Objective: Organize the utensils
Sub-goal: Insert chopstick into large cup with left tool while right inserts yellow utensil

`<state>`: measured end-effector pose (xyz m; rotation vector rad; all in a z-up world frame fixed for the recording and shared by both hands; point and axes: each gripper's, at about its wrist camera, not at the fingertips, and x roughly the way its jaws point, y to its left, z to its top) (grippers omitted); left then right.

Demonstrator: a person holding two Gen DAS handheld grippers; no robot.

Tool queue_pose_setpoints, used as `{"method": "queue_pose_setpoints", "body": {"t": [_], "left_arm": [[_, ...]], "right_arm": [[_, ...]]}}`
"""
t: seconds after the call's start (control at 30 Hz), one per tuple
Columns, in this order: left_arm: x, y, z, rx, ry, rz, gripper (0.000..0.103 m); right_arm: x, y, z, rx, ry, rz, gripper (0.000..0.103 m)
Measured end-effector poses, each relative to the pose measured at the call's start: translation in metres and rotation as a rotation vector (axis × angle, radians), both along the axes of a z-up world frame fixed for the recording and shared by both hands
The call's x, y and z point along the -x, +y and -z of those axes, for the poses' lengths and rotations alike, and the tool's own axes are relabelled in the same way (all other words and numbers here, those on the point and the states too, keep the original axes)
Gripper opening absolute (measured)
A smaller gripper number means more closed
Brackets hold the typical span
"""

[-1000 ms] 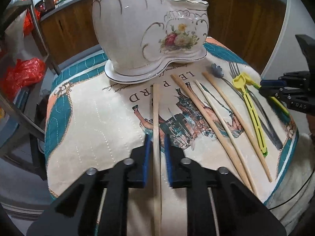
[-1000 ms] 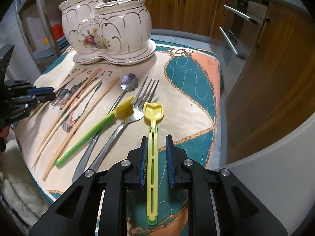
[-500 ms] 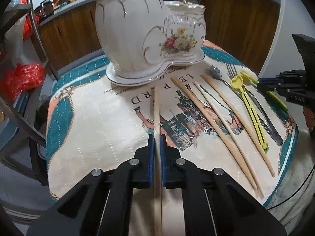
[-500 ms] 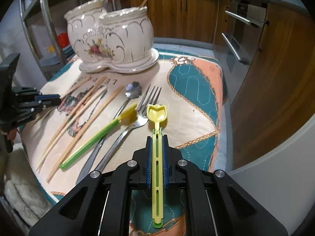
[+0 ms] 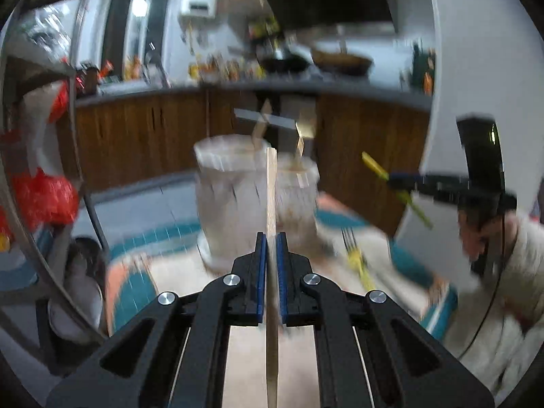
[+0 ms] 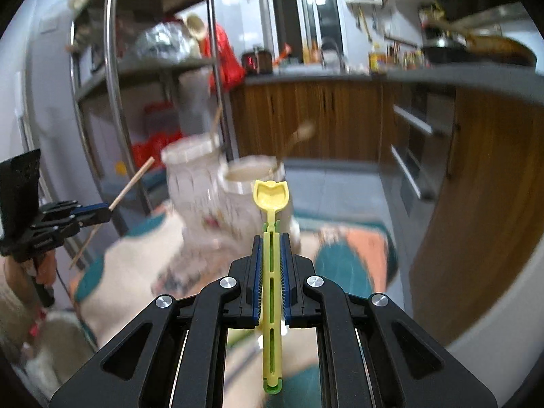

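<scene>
My left gripper [image 5: 271, 238] is shut on a wooden chopstick [image 5: 271, 190] and holds it in the air, pointing at the white ceramic two-cup holder [image 5: 231, 200]. My right gripper [image 6: 271, 238] is shut on a yellow plastic spoon [image 6: 271, 197], lifted above the table in front of the holder [image 6: 217, 190]. The left gripper with its chopstick [image 6: 131, 183] shows at the left of the right wrist view. The right gripper with the spoon [image 5: 377, 170] shows at the right of the left wrist view. Both views are motion-blurred.
The patterned cloth table [image 6: 136, 255] lies below. A metal fork [image 5: 348, 238] and a yellow-green utensil [image 5: 358, 265] lie on it. Two utensils stand in the holder. A metal rack [image 6: 112, 68] stands at left, wooden cabinets [image 6: 323, 115] behind.
Both grippers have lifted from the table with their utensils, the chopstick and the yellow spoon, and now hold them in the air facing the holder.
</scene>
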<state>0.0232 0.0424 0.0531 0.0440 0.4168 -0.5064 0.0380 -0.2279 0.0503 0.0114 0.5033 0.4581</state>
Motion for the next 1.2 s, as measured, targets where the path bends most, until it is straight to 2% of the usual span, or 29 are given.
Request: {"method": "queue_pose_setpoints", "body": {"t": [0.1, 0.2, 0.33, 0.43, 0.6, 0.7, 0.8, 1.0, 1.2], "left_arm": [[-0.017, 0.003, -0.024, 0.068, -0.078, -0.035, 0.006], [-0.048, 0.004, -0.049, 0.161, -0.137, -0.064, 0.006], [-0.088, 0.0, -0.069, 0.232, -0.169, -0.1, 0.006], [-0.117, -0.007, -0.071, 0.27, -0.158, -0.118, 0.006], [-0.149, -0.025, -0.063, 0.248, -0.171, -0.163, 0.006], [-0.161, -0.03, -0.053, 0.225, -0.183, -0.206, 0.006], [-0.166, -0.03, -0.043, 0.2, -0.196, -0.24, 0.006], [-0.153, -0.023, -0.032, 0.195, -0.203, -0.227, 0.006], [-0.124, -0.017, -0.021, 0.148, -0.22, -0.229, 0.006]], "right_arm": [[-0.019, 0.009, -0.02, -0.054, -0.067, 0.002, 0.011], [-0.042, 0.015, -0.035, -0.131, -0.091, -0.004, 0.011], [-0.072, 0.025, -0.045, -0.217, -0.123, 0.0, 0.011], [-0.092, 0.027, -0.044, -0.269, -0.127, 0.026, 0.011], [-0.118, 0.034, -0.03, -0.316, -0.119, 0.043, 0.011], [-0.127, 0.046, -0.026, -0.286, -0.151, 0.048, 0.011], [-0.137, 0.054, -0.016, -0.276, -0.142, 0.051, 0.011], [-0.134, 0.066, 0.0, -0.213, -0.147, 0.056, 0.011], [-0.117, 0.069, 0.002, -0.126, -0.146, 0.07, 0.011]]}}
